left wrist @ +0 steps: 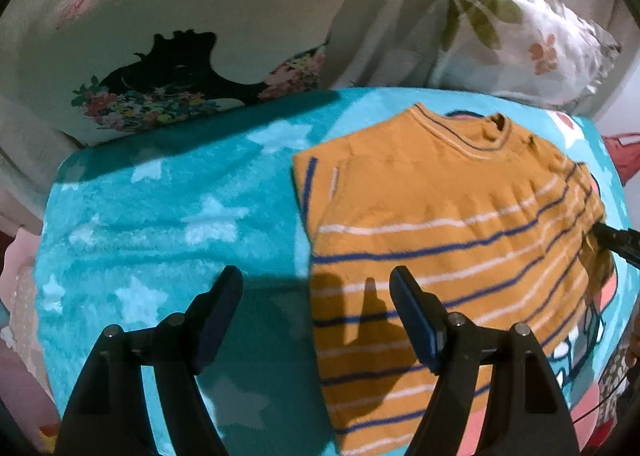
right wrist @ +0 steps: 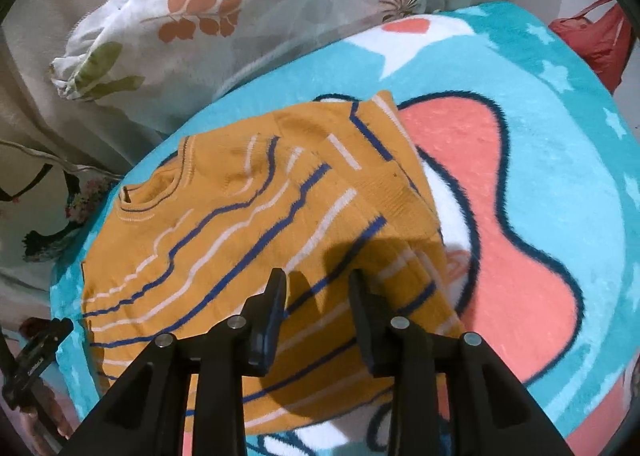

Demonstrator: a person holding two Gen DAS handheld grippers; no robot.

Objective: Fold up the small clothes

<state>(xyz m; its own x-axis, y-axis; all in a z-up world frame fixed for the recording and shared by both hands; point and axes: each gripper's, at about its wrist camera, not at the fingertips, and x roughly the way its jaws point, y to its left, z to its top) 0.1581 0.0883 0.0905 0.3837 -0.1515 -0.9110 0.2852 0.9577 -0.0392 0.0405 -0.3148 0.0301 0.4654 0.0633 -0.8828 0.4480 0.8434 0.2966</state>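
A small mustard sweater with blue and white stripes lies on a turquoise star blanket. Its right side and sleeve are folded over the body, seen in the right wrist view. My left gripper is open and empty, hovering over the sweater's left hem edge. My right gripper is open and empty just above the folded right side; its tip shows at the right edge of the left wrist view.
A floral pillow lies beyond the blanket. A sheet with a black and flower print lies at the back left. A red bag sits at the far right.
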